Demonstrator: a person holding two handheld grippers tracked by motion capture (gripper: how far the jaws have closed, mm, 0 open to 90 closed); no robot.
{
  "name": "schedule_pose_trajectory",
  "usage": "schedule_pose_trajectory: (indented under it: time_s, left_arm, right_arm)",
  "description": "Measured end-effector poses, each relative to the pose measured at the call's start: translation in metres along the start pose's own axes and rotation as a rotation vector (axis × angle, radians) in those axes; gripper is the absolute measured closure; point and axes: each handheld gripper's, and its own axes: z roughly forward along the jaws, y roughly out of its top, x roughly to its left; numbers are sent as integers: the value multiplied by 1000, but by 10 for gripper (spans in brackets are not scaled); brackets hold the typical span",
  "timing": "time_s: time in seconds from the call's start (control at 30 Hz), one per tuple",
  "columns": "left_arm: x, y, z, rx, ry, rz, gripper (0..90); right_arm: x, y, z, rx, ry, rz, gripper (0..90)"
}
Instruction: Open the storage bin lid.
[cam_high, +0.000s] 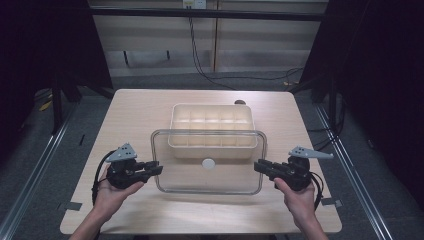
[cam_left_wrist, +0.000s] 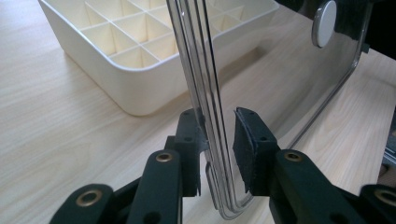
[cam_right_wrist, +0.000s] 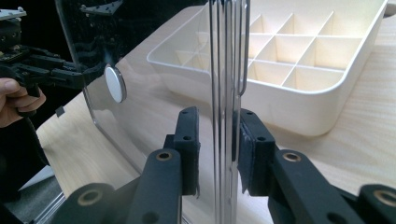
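A clear plastic lid with a white round knob is held between both grippers, just in front of a cream box divided into compartments. My left gripper is shut on the lid's left edge, and my right gripper is shut on its right edge. In the left gripper view the lid's rim runs upright between the pads of that gripper. In the right gripper view the rim likewise stands between the pads of that gripper. The lid's far edge overlaps the box's front wall in the high view.
The box stands open-topped at the middle of a light wooden table, its compartments looking empty. Dark floor with metal rails lies on both sides, and cables run behind the table. A small dark object sits behind the box.
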Motion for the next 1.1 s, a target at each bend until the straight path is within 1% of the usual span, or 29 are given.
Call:
schedule_pose_trajectory:
  time_s: [0.1,0.13,0.2,0.33,0.37,0.4,0.43,0.5,0.6,0.63,0.73,0.77,0.8,0.87,0.9,1.0,1.03,1.07,1.1]
  left_arm:
    - [-3,-3,2,19,-2,-1,718]
    - [-4,-4,1,23,-2,6,718]
    - [-6,-6,1,29,-8,1,718]
    - [-10,-10,0,44,-12,8,717]
    - [-12,-12,-1,39,-20,10,717]
    - [-13,-13,-1,43,-21,16,717]
    - [-14,-16,-1,46,-26,10,720]
    - [-15,-18,0,63,-27,10,720]
    - [-17,-22,0,66,-32,11,720]
    - [-19,-25,0,76,-39,11,720]
    - [-21,-28,0,77,-36,18,719]
    - [-22,-29,0,87,-41,25,719]
    - [-22,-31,1,88,-43,23,716]
    - [-23,-32,1,92,-51,18,714]
    - [-24,-33,0,85,-48,15,714]
    - [-25,-33,1,91,-54,21,712]
    - [-25,-33,2,94,-59,22,710]
    - [-25,-33,2,97,-64,24,710]
    - [-25,-33,4,99,-69,21,705]
  right_arm:
    - [0,-4,-1,5,-4,-1,722]
    - [0,-5,-2,4,-7,2,722]
    - [1,-7,-3,7,-5,6,722]
    - [2,-13,-5,11,-2,9,722]
    - [2,-14,-5,14,-6,11,722]
    - [2,-15,-6,20,-3,14,722]
    - [1,-18,-7,29,7,13,722]
    - [1,-23,-7,41,2,14,722]
    - [1,-28,-7,48,4,16,721]
    - [1,-30,-8,49,6,15,721]
    - [1,-34,-7,54,8,23,721]
    - [1,-36,-7,51,8,23,719]
    - [0,-40,-6,58,12,28,719]
    - [1,-42,-6,60,10,35,719]
    - [0,-43,-6,63,10,41,719]
    - [-1,-44,-5,65,6,43,714]
    - [-2,-45,-4,74,-7,40,709]
    - [-2,-45,-4,74,-7,40,709]
    - [-2,-47,-4,82,-19,37,705]
